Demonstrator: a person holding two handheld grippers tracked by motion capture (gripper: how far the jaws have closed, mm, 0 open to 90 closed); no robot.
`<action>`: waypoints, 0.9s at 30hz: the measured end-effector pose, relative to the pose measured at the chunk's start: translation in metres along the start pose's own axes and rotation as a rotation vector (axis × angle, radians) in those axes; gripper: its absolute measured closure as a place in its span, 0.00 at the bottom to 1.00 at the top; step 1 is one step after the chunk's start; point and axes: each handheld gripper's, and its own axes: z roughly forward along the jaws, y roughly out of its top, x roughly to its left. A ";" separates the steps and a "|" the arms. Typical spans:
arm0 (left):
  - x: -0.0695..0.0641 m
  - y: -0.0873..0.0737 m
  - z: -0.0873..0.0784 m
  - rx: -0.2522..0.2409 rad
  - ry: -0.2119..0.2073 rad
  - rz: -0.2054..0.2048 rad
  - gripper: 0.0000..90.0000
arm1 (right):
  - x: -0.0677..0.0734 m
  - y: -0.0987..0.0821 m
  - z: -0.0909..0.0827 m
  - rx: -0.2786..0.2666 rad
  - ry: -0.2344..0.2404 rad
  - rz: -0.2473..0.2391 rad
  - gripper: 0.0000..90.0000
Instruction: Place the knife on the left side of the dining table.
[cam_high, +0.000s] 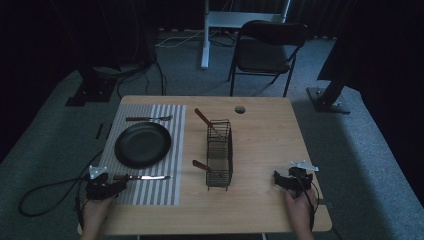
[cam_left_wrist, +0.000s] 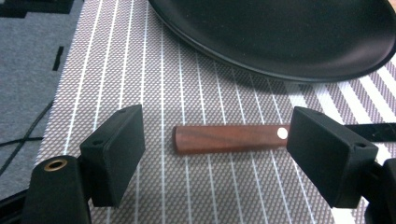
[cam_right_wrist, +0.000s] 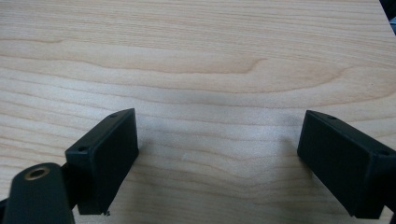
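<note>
Knife (cam_high: 142, 177) lies flat on striped placemat (cam_high: 165, 192), just below black plate (cam_high: 143, 145), at the left near edge of the pale wood counter (cam_high: 265, 150). Grey carpet, dark room, folding chair (cam_high: 265, 47) behind. Reddish-brown wood handle with a pale rivet, steel blade pointing right. Left hand-held gripper (cam_left_wrist: 215, 154) open, jaws either side of the handle, not touching. Right hand-held gripper (cam_right_wrist: 217, 158) open over bare counter, well away from the wire basket (cam_high: 220, 155).
</note>
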 end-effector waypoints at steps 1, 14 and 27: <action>0.001 -0.002 -0.004 -0.011 -0.002 0.001 0.22 | 0.000 0.000 0.000 0.000 0.000 0.000 0.13; -0.002 -0.018 -0.016 0.006 0.036 0.080 0.00 | 0.000 0.000 0.000 0.000 0.000 0.000 0.13; -0.005 -0.027 -0.012 0.053 0.008 0.108 0.00 | 0.000 0.000 0.000 0.000 0.000 0.000 0.13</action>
